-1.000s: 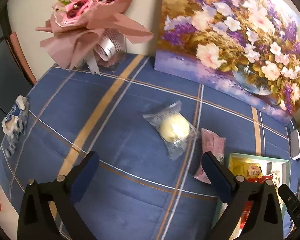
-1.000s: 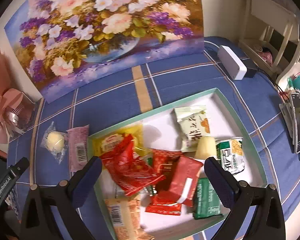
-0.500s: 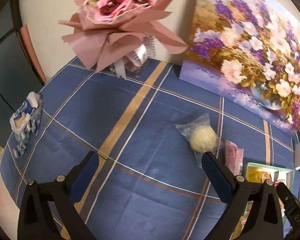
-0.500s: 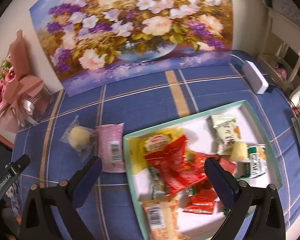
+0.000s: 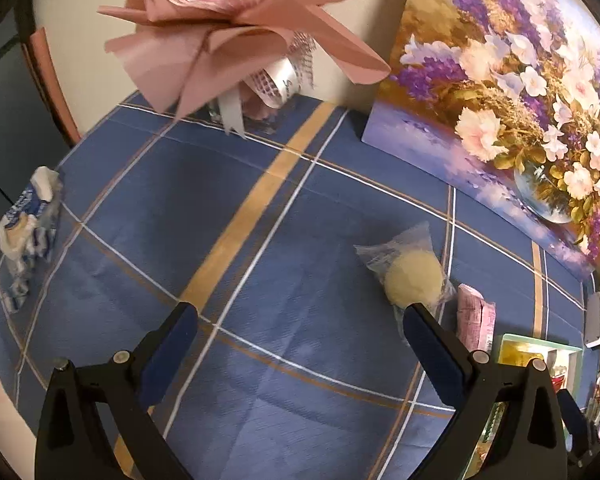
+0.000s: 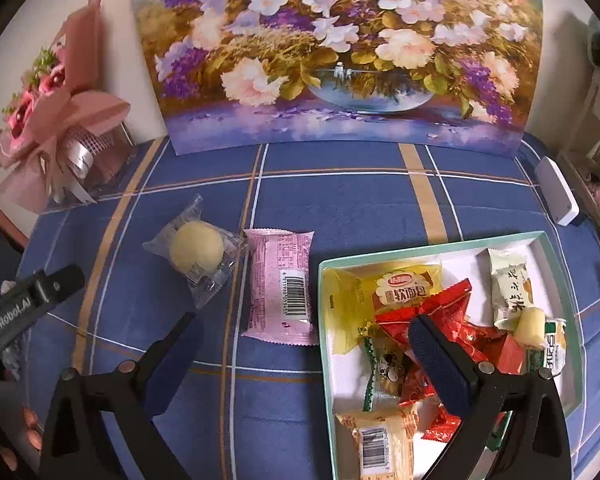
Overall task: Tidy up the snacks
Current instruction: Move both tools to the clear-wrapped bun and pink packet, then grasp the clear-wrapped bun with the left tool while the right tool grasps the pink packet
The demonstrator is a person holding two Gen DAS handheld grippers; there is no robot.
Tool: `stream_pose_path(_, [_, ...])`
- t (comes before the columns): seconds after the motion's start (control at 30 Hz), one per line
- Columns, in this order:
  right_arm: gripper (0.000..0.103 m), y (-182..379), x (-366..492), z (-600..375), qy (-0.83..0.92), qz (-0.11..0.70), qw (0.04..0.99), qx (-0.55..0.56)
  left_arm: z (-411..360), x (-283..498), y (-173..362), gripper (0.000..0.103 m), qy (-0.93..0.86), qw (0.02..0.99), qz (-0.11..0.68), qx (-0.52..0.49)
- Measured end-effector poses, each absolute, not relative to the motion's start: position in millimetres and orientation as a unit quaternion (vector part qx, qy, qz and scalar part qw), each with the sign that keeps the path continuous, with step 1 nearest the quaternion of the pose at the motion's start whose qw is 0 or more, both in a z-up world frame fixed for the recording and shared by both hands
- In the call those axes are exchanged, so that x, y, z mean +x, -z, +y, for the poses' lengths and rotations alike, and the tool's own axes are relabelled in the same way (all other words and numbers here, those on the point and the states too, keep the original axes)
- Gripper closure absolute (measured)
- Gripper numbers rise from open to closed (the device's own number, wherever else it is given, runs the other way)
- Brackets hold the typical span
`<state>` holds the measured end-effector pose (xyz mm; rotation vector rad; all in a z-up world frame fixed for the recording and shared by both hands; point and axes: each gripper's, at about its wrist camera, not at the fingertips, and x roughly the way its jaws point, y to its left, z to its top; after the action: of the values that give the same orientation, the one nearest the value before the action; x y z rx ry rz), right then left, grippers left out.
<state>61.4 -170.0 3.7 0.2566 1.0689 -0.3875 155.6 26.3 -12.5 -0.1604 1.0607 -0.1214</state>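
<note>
A round pale bun in a clear wrapper (image 6: 198, 249) lies on the blue plaid cloth, with a pink snack packet (image 6: 279, 285) beside it on the right. Right of those stands a teal-rimmed white tray (image 6: 556, 256) holding several wrapped snacks. My right gripper (image 6: 302, 344) is open and empty, hovering above the pink packet and the tray's left rim. My left gripper (image 5: 298, 332) is open and empty over bare cloth, left of the bun (image 5: 412, 278) and the pink packet (image 5: 476, 318). The tray's corner (image 5: 540, 350) shows at the right edge.
A flower painting (image 6: 340, 52) leans on the back wall. A pink bouquet (image 5: 236, 20) stands at the back left. A blue and white tissue pack (image 5: 26, 228) lies at the left table edge. A white box (image 6: 556, 190) sits at the back right.
Both grippers have swung left. The bun and pink packet have shifted right in both views, and the tray has moved to the right side of the right wrist view. Both stay open.
</note>
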Motion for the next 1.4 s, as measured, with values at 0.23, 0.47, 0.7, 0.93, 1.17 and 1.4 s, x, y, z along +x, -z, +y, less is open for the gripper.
stream_pose_path(0.23, [0.010,13.5,72.7,-170.7,0.164,0.504,0.837,0.136,16.1,172.0,24.2,0.001,0.072,0.849,0.516,-0.084])
stream_pose_path(0.47, [0.030,31.0,91.3,-172.5,0.142,0.507,0.835,0.160,-10.8,179.3,31.8,0.001,0.107,0.846,0.515,-0.089])
stream_pose_path(0.7, [0.045,49.6,104.7,-173.3,0.126,0.521,0.828,0.162,-38.6,190.2,45.5,0.001,0.135,0.838,0.522,-0.089])
stream_pose_path(0.93, [0.045,66.9,109.8,-179.6,0.130,0.530,0.822,0.162,-59.1,201.9,63.8,0.001,0.149,0.824,0.539,-0.088])
stream_pose_path(1.17, [0.049,69.4,111.6,-177.9,0.115,0.530,0.823,0.166,-72.7,210.5,77.1,0.030,0.148,0.814,0.554,-0.088])
stream_pose_path(1.4, [0.051,74.4,109.8,-177.8,0.113,0.532,0.822,0.169,-66.4,209.0,89.9,0.038,0.163,0.806,0.557,-0.115])
